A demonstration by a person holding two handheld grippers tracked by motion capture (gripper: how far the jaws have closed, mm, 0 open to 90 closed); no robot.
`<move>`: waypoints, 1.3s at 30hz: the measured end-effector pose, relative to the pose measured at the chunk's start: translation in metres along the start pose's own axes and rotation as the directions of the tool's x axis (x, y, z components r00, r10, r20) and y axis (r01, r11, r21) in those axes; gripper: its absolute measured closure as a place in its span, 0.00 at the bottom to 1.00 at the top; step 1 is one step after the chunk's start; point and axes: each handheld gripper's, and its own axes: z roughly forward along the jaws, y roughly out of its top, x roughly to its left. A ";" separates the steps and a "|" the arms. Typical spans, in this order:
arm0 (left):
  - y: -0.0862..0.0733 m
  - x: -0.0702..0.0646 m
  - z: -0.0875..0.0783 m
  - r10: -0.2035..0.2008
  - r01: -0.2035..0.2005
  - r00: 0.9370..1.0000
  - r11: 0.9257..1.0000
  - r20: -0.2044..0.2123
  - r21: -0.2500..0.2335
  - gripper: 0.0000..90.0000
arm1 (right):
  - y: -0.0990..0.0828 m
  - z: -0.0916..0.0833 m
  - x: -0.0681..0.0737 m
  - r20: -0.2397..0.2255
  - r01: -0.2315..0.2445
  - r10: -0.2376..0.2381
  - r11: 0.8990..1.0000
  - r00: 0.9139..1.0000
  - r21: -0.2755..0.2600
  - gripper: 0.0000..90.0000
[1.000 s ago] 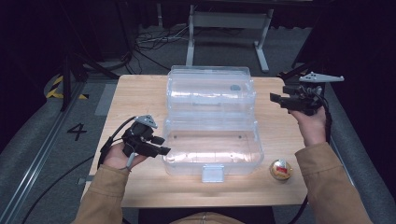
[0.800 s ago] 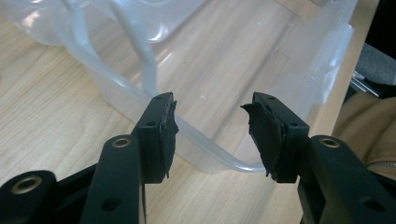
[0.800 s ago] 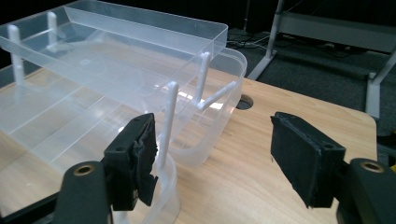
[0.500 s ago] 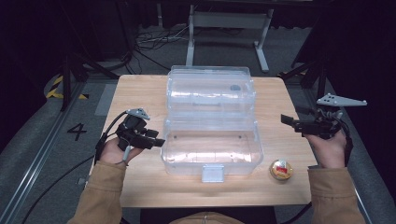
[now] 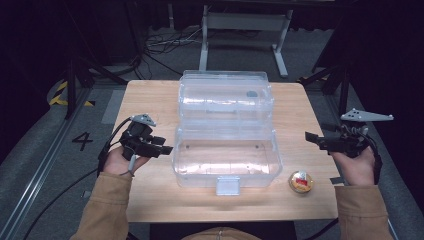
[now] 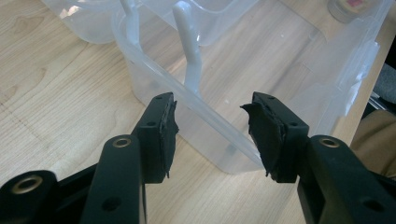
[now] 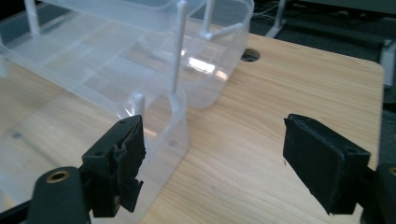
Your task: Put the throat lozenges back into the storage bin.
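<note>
The clear box (image 5: 226, 150) is being approached, lid open; both the left gripper (image 5: 165, 149) and right gripper (image 5: 311, 139) are being held wide, empty, nothing yet grasped

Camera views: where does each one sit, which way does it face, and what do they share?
High view: above the person's side, looking forward and down at the table; forearms, both hands show.
Left gripper view: rides the left gripper, facing the clear box corner.
Right gripper view: rides the right gripper, facing the box's side.
All three share the box.
</note>
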 end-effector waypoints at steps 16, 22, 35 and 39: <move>-0.002 0.003 -0.002 -0.007 0.007 1.000 1.000 -0.001 0.006 0.57 | -0.031 0.016 0.005 -0.016 0.035 -0.032 0.974 0.999 0.222 0.24; -0.002 0.003 -0.001 -0.011 0.011 1.000 1.000 -0.002 0.011 0.57 | -0.040 0.026 0.010 -0.047 0.038 -0.025 0.953 0.999 0.299 0.23; -0.003 0.005 0.002 -0.016 0.016 1.000 1.000 -0.001 0.025 0.56 | -0.056 0.050 0.021 -0.074 0.082 -0.054 0.891 0.996 0.447 0.21; -0.003 0.006 0.002 -0.017 0.017 1.000 1.000 -0.002 0.023 0.56 | -0.063 0.058 0.023 -0.088 0.103 -0.068 0.856 0.994 0.507 0.19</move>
